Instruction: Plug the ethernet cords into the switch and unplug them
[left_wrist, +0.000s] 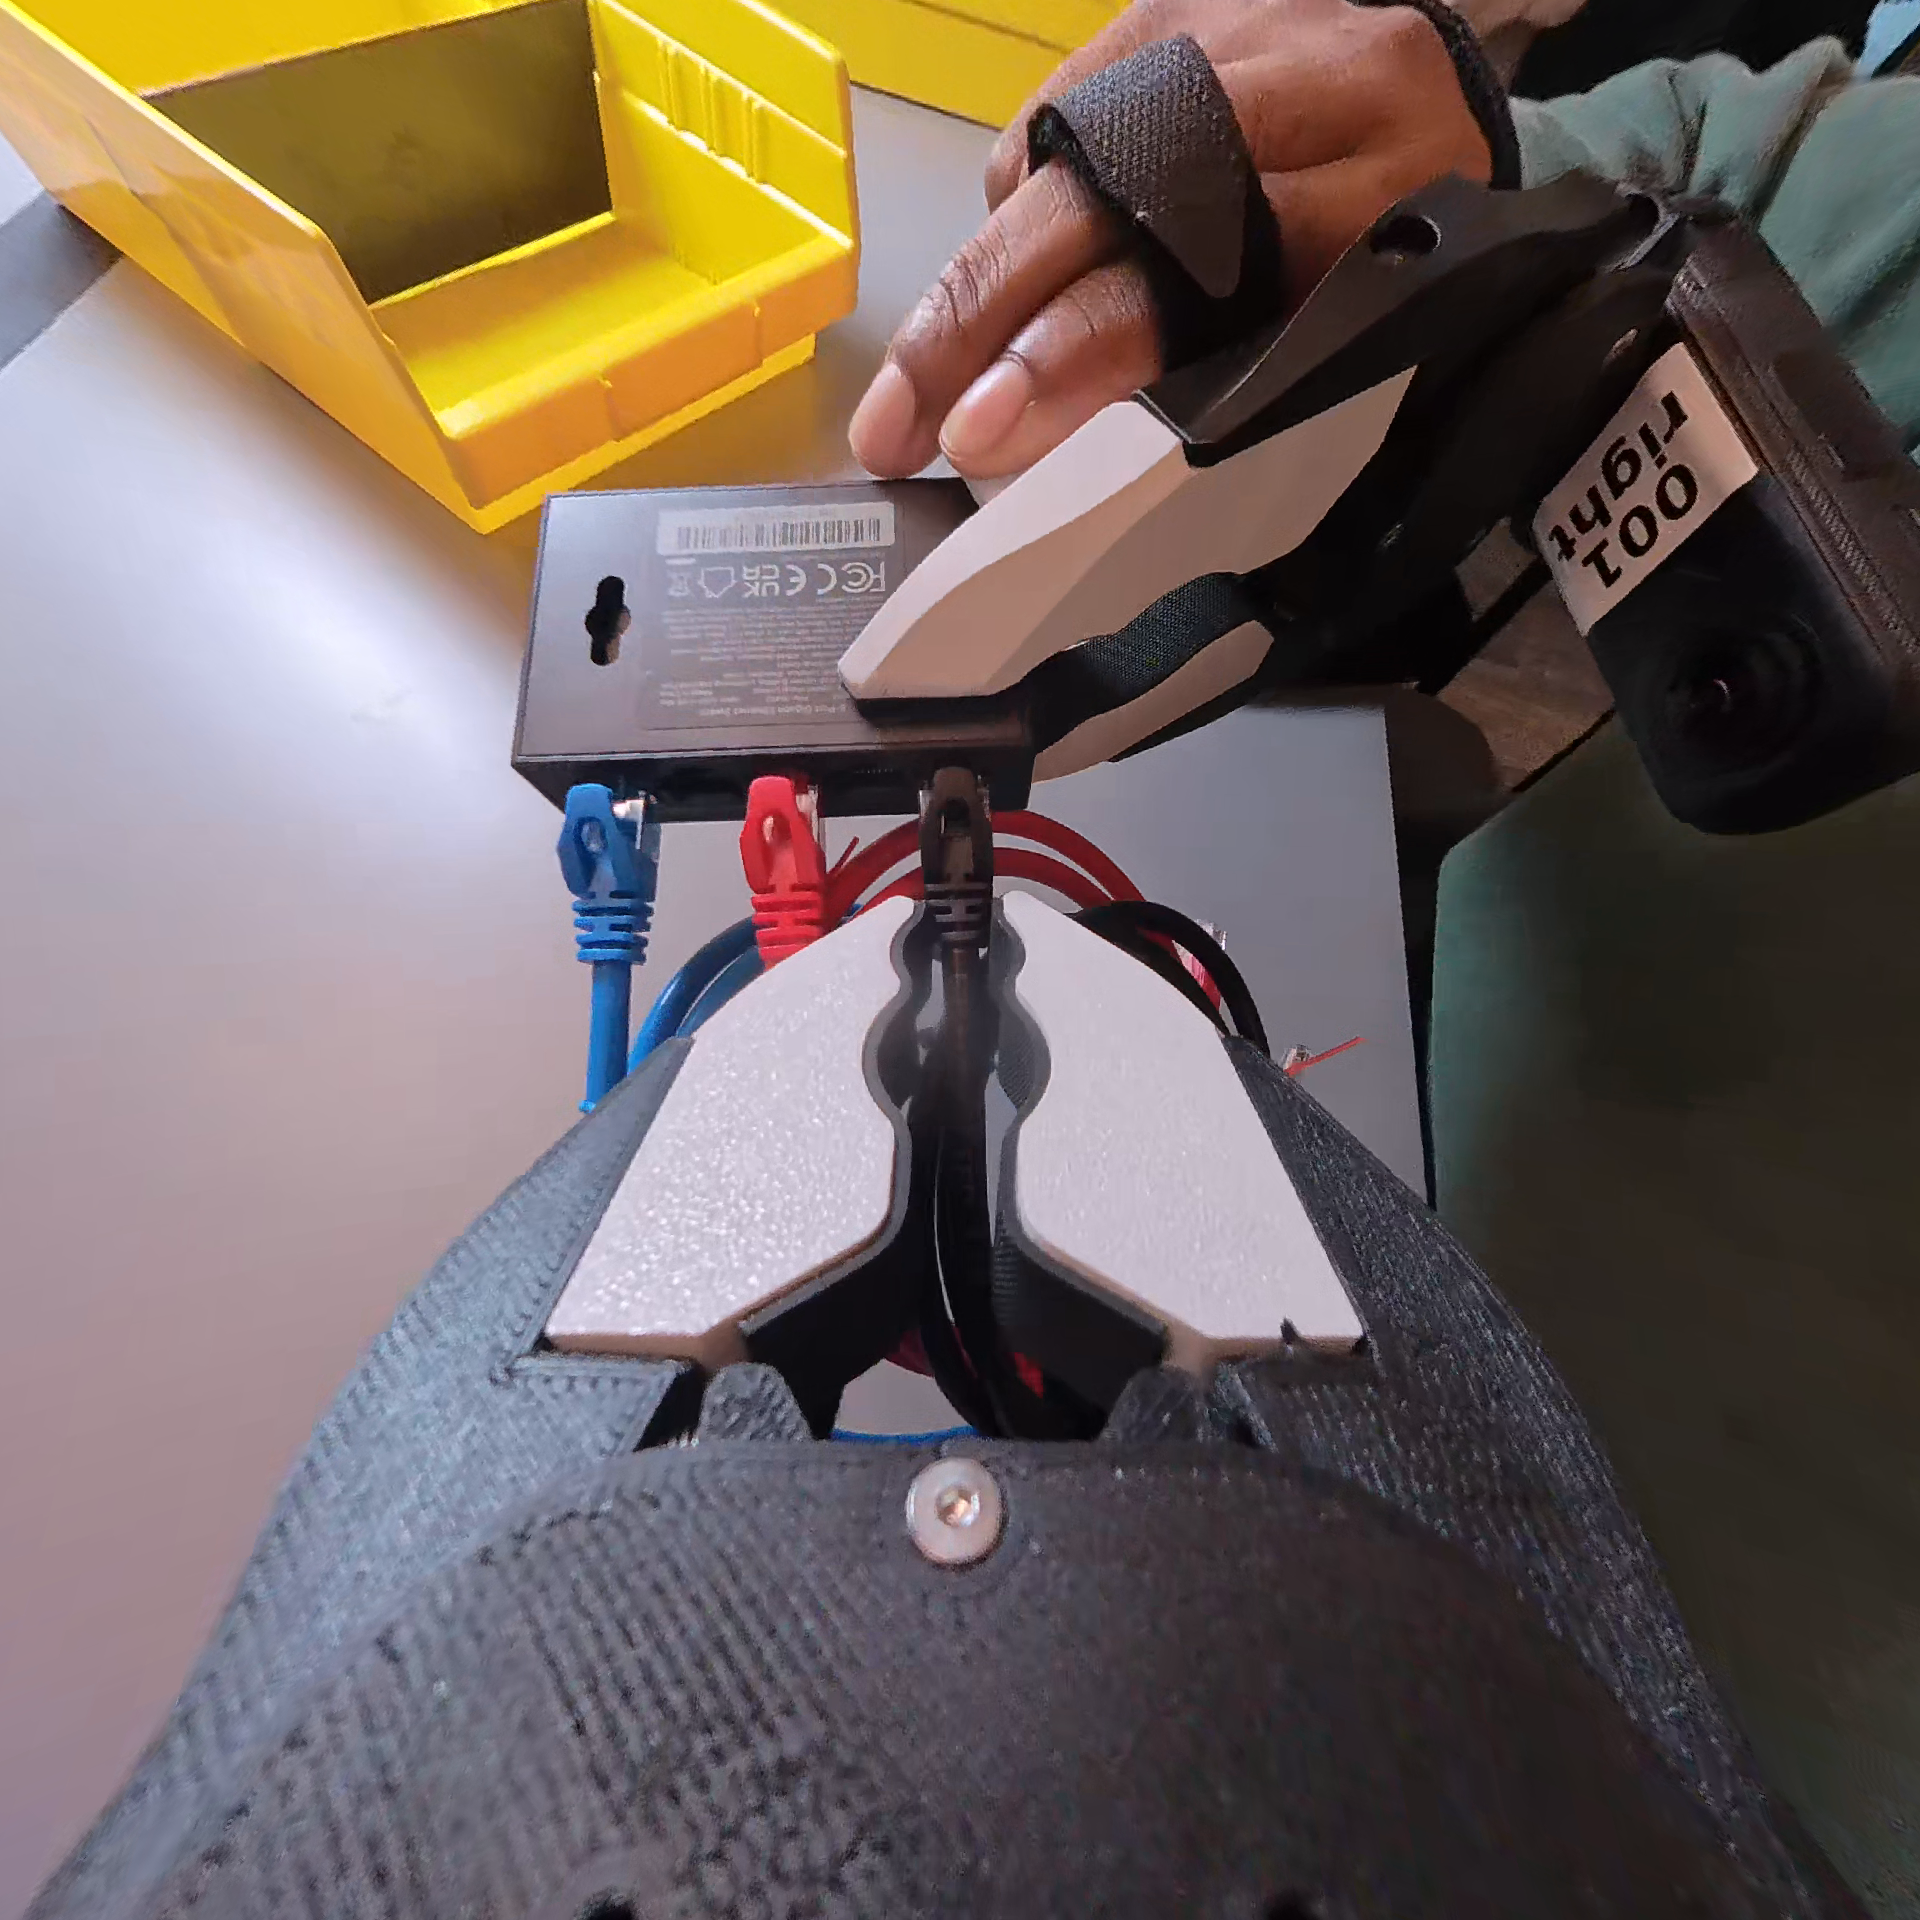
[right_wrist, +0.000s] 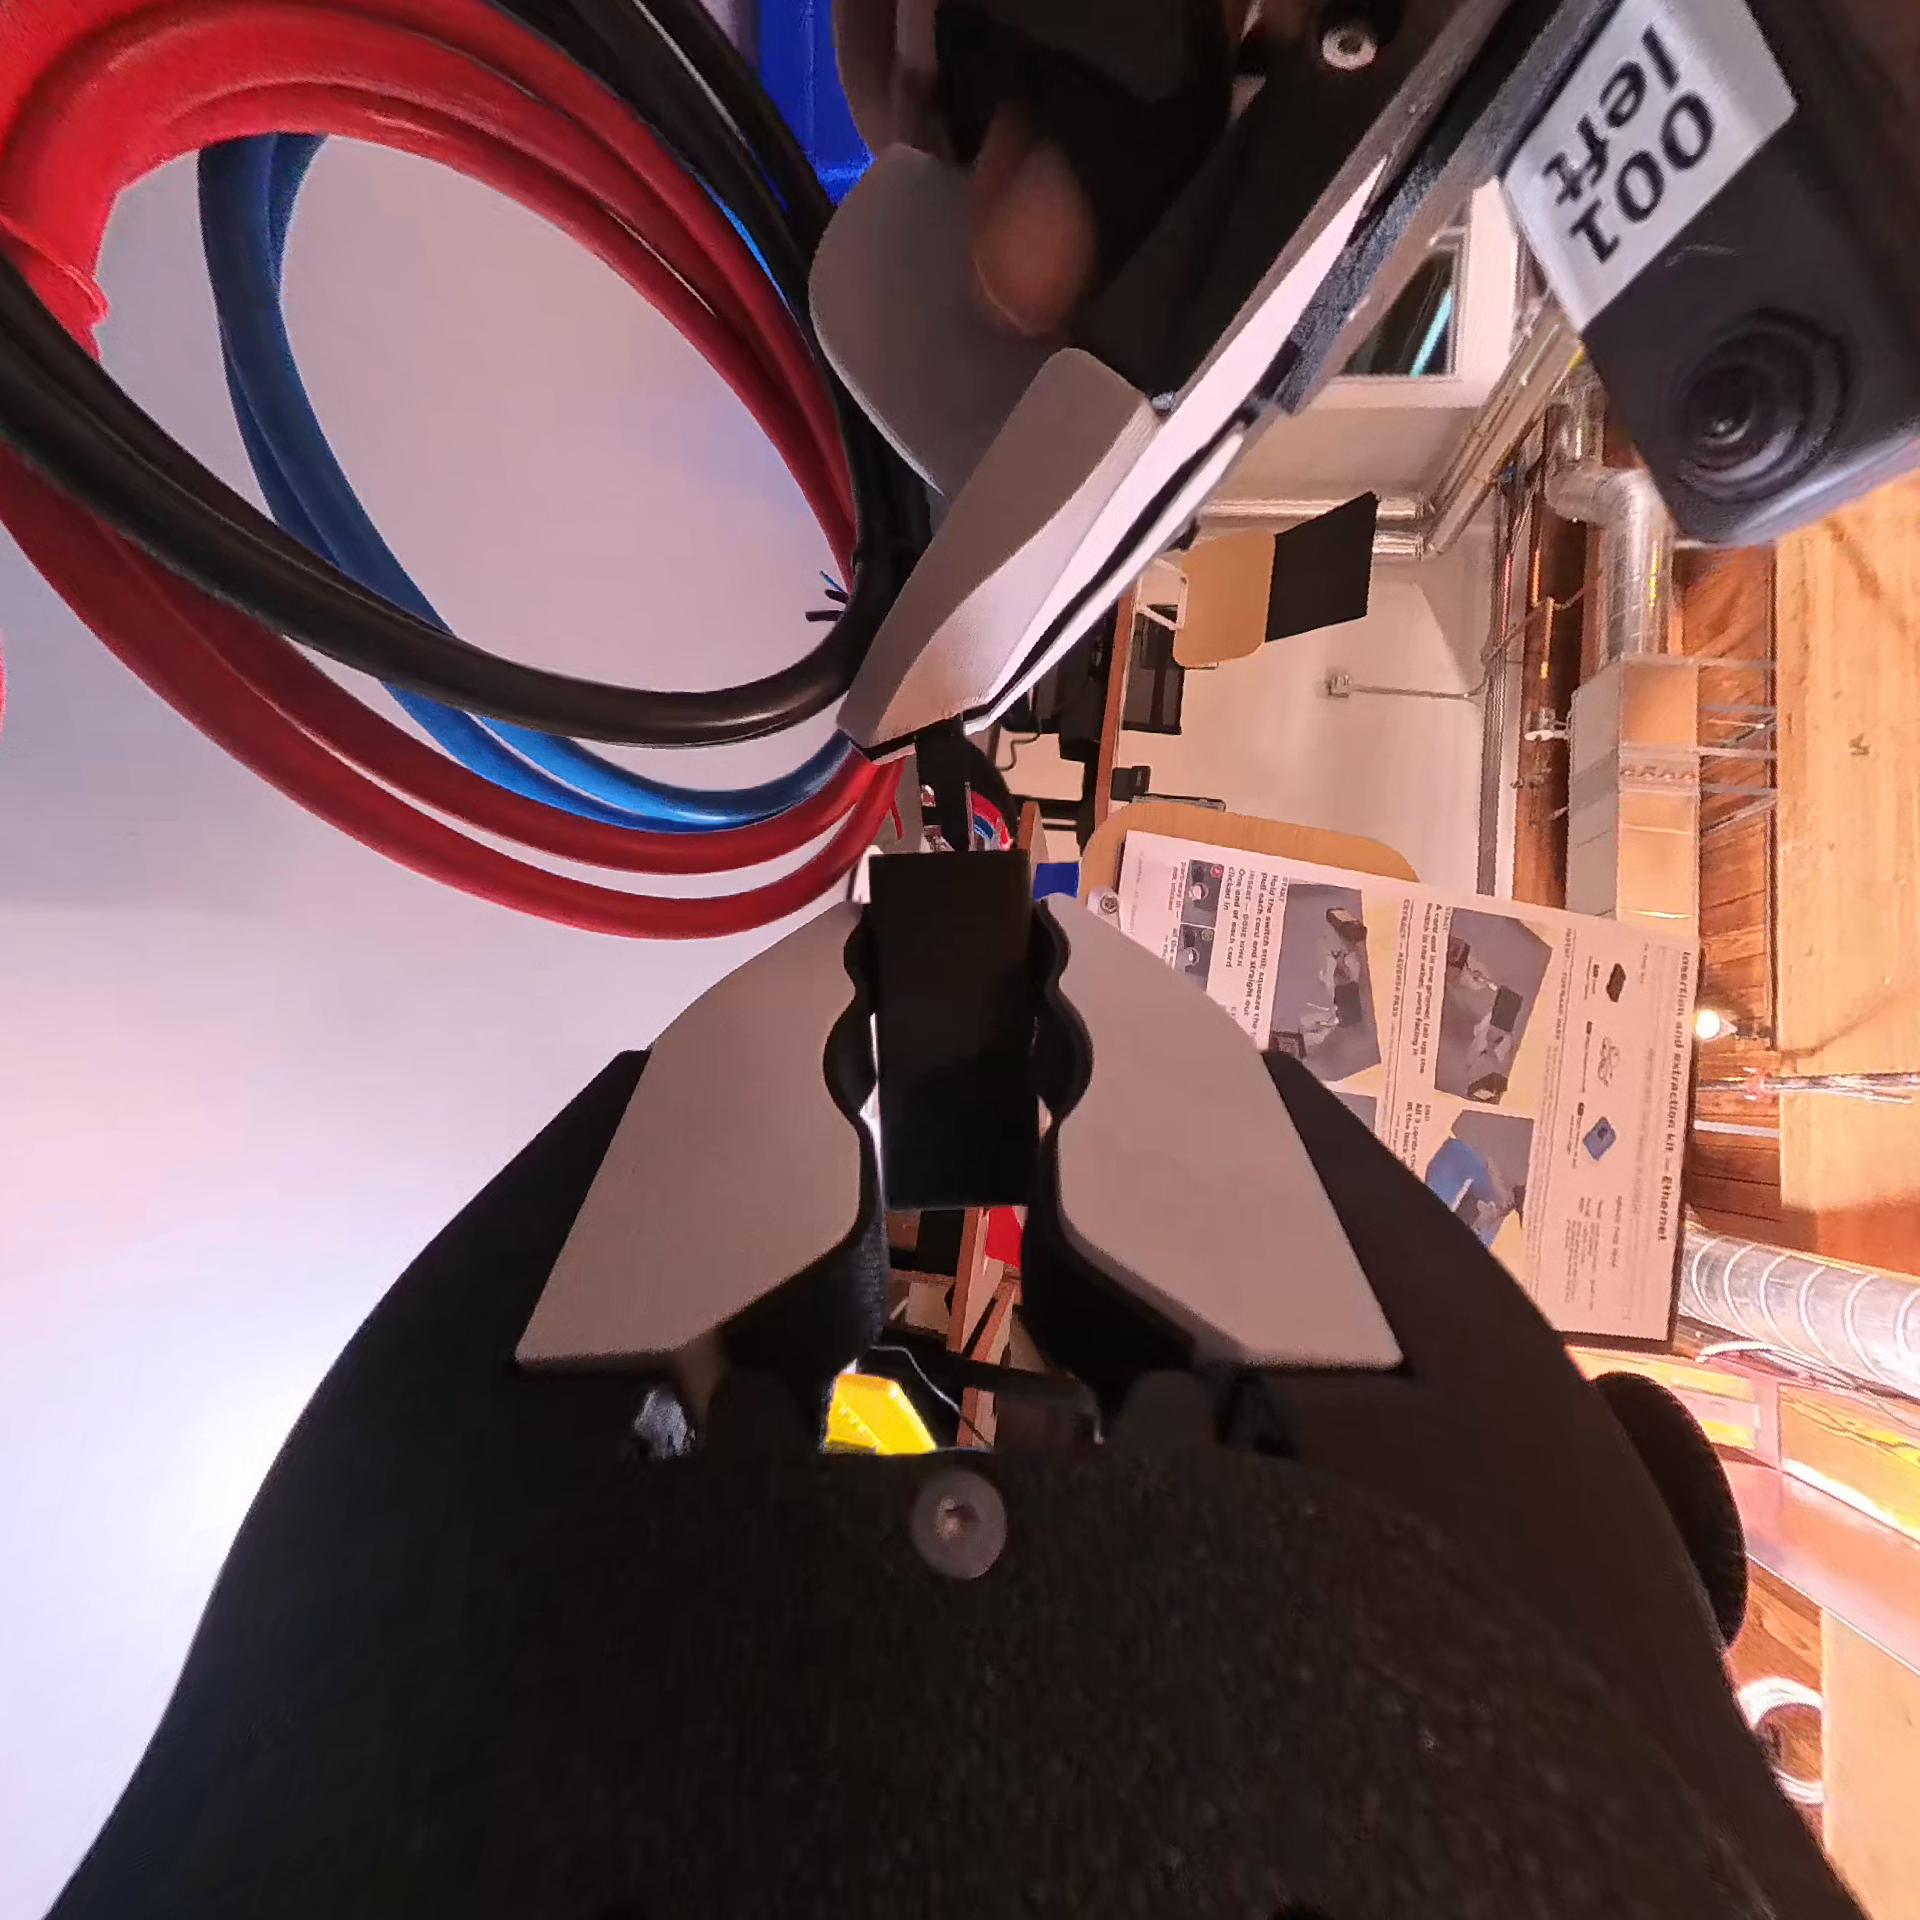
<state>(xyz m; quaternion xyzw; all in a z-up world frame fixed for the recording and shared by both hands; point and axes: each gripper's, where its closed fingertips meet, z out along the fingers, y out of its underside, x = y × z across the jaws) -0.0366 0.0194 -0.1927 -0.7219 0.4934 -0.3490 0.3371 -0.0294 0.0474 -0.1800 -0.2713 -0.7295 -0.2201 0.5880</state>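
The black switch (left_wrist: 727, 623) lies label side up on the grey table (left_wrist: 208, 1039). A blue plug (left_wrist: 608, 862), a red plug (left_wrist: 784, 873) and a black plug (left_wrist: 954, 831) sit in its front ports. My left gripper (left_wrist: 958, 920) is shut on the black cord (left_wrist: 961, 1039) just behind its plug. My right gripper (left_wrist: 966, 717) clamps the switch's right end. In the right wrist view my right gripper (right_wrist: 948, 914) is shut on the switch (right_wrist: 951, 1039), and the left gripper (right_wrist: 914, 727) holds the black cord beyond it.
An open yellow bin (left_wrist: 468, 239) stands behind the switch at the left. Loops of red cord (right_wrist: 520, 810), blue cord (right_wrist: 343, 540) and black cord (right_wrist: 416, 634) lie under the left gripper. A person's hand (left_wrist: 1091, 260) rests on the switch's back edge. A printed sheet (right_wrist: 1403, 1091) stands farther off. The grippers are tip to tip, or close to it.
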